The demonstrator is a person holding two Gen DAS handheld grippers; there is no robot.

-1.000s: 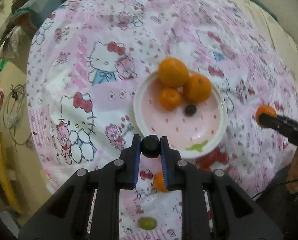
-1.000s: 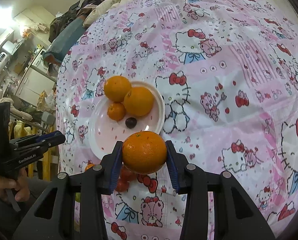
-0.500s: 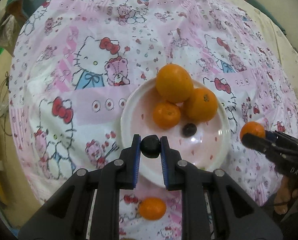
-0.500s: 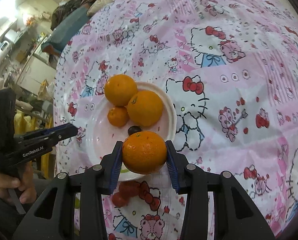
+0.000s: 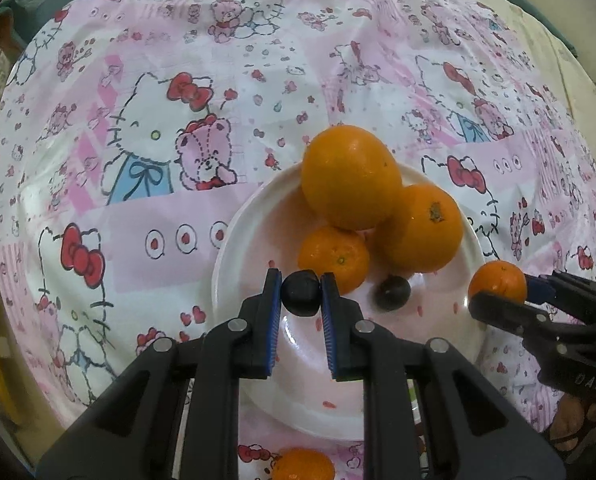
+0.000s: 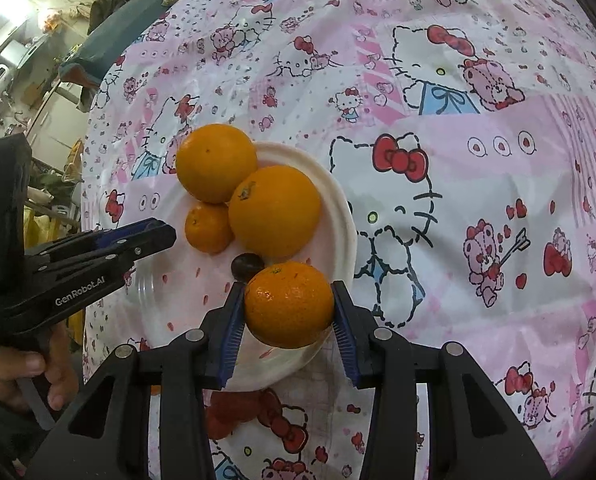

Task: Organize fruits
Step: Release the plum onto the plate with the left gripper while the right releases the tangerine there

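A: From the left camera, what is the left gripper (image 5: 301, 294) doing?

B: It pinches a small dark grape (image 5: 300, 293) over the white plate (image 5: 234, 256), I think so it can drop in with the other fruit.

A: What is on the plate?

B: Two big oranges (image 5: 350, 176), a small orange (image 5: 334, 258) and another dark grape (image 5: 395, 293), all bunched at the far side. One more orange (image 5: 304, 465) sits on the cloth close by.

A: And from the right camera?

B: The right gripper (image 6: 289, 306) squeezes an orange (image 6: 289, 305) above the plate's near edge (image 6: 348, 232), ready to set down.

A: What's around?

B: A pink cartoon-cat tablecloth (image 6: 478, 184) on a round table, and a messy room behind.
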